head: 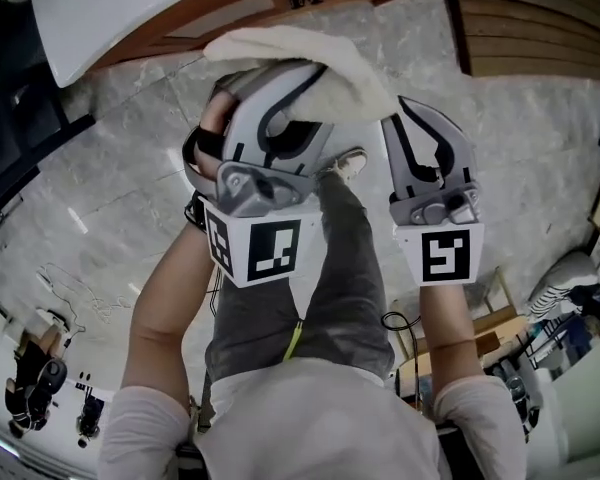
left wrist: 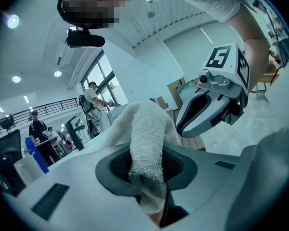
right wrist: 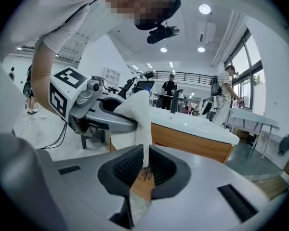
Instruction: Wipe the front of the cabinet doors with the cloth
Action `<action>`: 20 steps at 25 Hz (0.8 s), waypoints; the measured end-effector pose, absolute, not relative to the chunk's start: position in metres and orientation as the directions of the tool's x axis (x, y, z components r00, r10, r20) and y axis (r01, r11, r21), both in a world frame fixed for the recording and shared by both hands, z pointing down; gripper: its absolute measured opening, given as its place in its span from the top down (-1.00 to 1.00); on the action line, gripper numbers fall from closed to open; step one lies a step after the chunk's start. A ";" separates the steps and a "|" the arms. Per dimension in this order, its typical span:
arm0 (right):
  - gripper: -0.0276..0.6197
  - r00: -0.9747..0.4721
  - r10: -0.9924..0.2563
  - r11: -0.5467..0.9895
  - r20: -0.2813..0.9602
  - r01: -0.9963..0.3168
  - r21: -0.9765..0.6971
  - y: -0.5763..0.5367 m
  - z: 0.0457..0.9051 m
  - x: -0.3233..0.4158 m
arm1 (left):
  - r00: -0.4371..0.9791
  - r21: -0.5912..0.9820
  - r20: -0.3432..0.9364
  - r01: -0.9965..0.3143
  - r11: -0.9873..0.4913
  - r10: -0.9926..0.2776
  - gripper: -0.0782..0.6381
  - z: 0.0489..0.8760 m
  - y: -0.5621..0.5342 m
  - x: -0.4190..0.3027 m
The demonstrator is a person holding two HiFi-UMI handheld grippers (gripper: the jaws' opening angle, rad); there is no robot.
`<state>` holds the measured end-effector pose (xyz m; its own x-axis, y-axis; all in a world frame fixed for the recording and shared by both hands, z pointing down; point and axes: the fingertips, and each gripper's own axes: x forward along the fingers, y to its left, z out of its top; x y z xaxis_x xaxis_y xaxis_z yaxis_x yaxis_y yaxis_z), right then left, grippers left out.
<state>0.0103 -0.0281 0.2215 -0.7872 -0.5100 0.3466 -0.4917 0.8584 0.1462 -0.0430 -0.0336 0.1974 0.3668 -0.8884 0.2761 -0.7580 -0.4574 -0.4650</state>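
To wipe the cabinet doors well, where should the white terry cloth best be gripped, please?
Probably at the thick bunched fold where the left gripper clamps the white terry cloth, coming from the person's side, leaving the loose end towards the wooden cabinet front.

Fluffy terry cloth [head: 320,63]; smooth wooden cabinet [right wrist: 192,142]; polished stone floor [head: 110,188].

The cloth [head: 320,58] lies over the left gripper [left wrist: 145,170] and reaches the right gripper [right wrist: 144,165] beside it, an end between each gripper's jaws. The cabinet [right wrist: 192,142] stands just ahead, beneath the counter [head: 130,8].
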 end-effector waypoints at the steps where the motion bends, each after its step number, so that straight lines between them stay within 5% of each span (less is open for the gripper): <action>1: 0.74 -0.788 -0.506 0.860 0.350 -0.492 0.137 -0.025 0.212 0.007 | 0.359 -0.467 0.277 -0.760 -0.452 -0.891 0.47 0.187 -0.029 -0.047; 20: 0.74 -0.782 -0.465 0.881 0.415 -0.454 0.131 0.039 0.014 -0.019 | 0.334 -0.377 0.244 -0.832 -0.407 -0.910 0.47 0.003 0.044 -0.079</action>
<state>-0.0186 0.0389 0.0142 -0.7820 -0.4647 0.4153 -0.4540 0.8813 0.1312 -0.0790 0.0445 0.0031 0.3341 -0.9103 0.2442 -0.8320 -0.4066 -0.3774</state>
